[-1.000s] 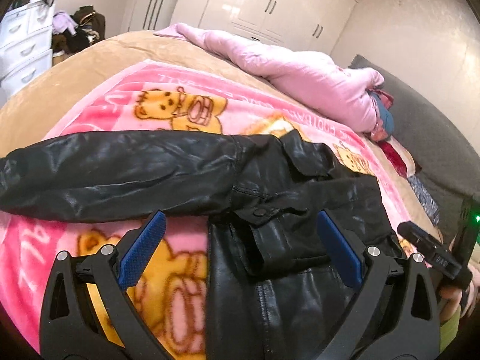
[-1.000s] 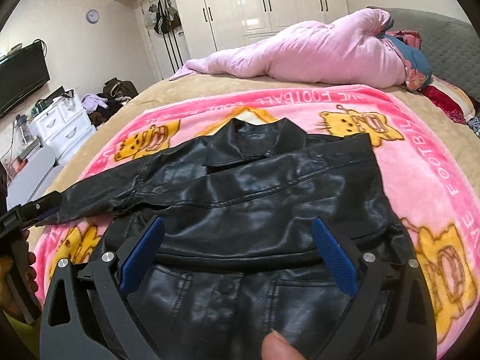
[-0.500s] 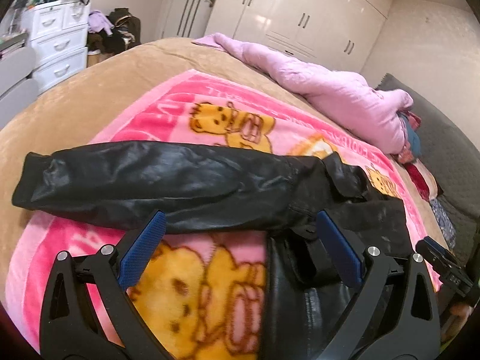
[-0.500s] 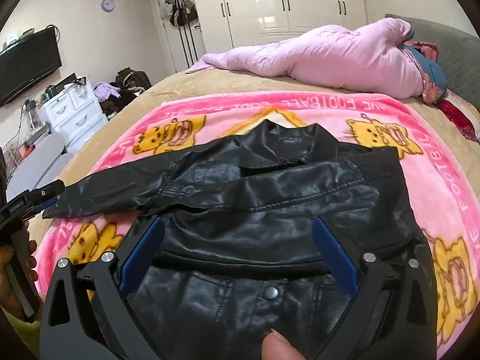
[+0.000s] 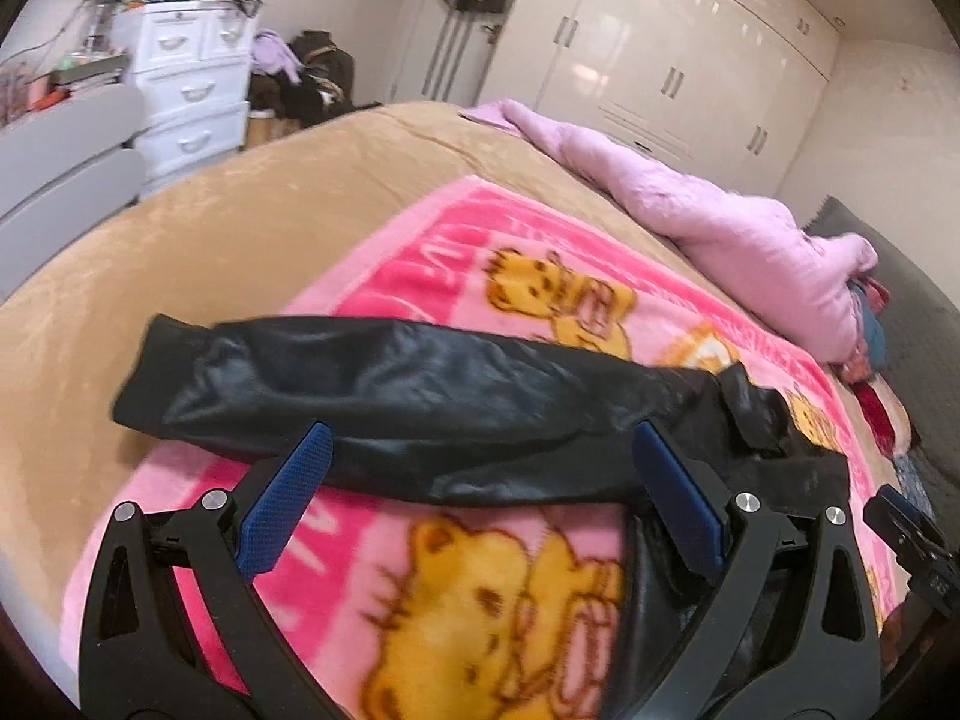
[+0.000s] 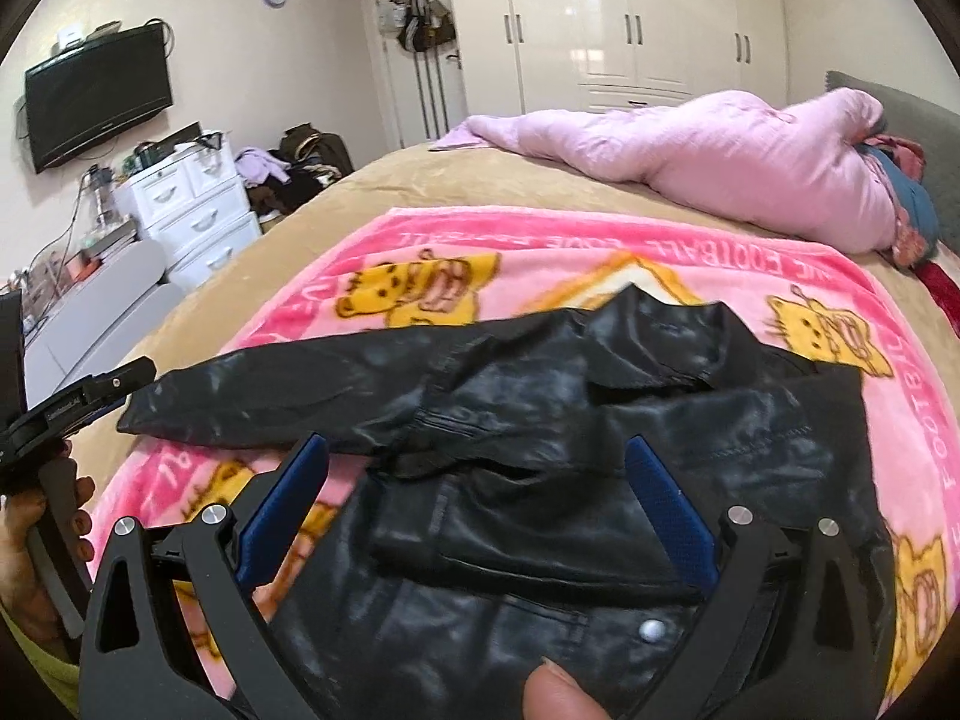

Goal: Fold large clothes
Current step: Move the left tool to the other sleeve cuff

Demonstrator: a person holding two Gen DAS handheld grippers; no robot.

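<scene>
Jacket: I see the black jacket [image 6: 600,480] lying on the pink blanket [image 6: 690,246] on the bed [image 5: 240,228], collar toward the blanket's far edge, body near its right side.
Sleeve: one sleeve [image 5: 384,396] is stretched straight out to the left, its cuff past the blanket's left edge onto the tan bed cover; the other sleeve looks already folded across the chest.
Left gripper: my left gripper [image 5: 480,498] hovers just short of the sleeve, jaws spread wide, holding nothing.
Right gripper: my right gripper [image 6: 480,504] hangs over the jacket's body, jaws likewise spread, empty.
Step in hand: I judge it to be folding the outstretched sleeve in.
How to do it well: I would pinch near the cuff, not mid-sleeve, and lift low so the stiff, slick material does not drag the body.
Support: I would rest the right gripper by the shoulder seam to anchor the fold line.
Risk: the sleeve may spring back.
</scene>
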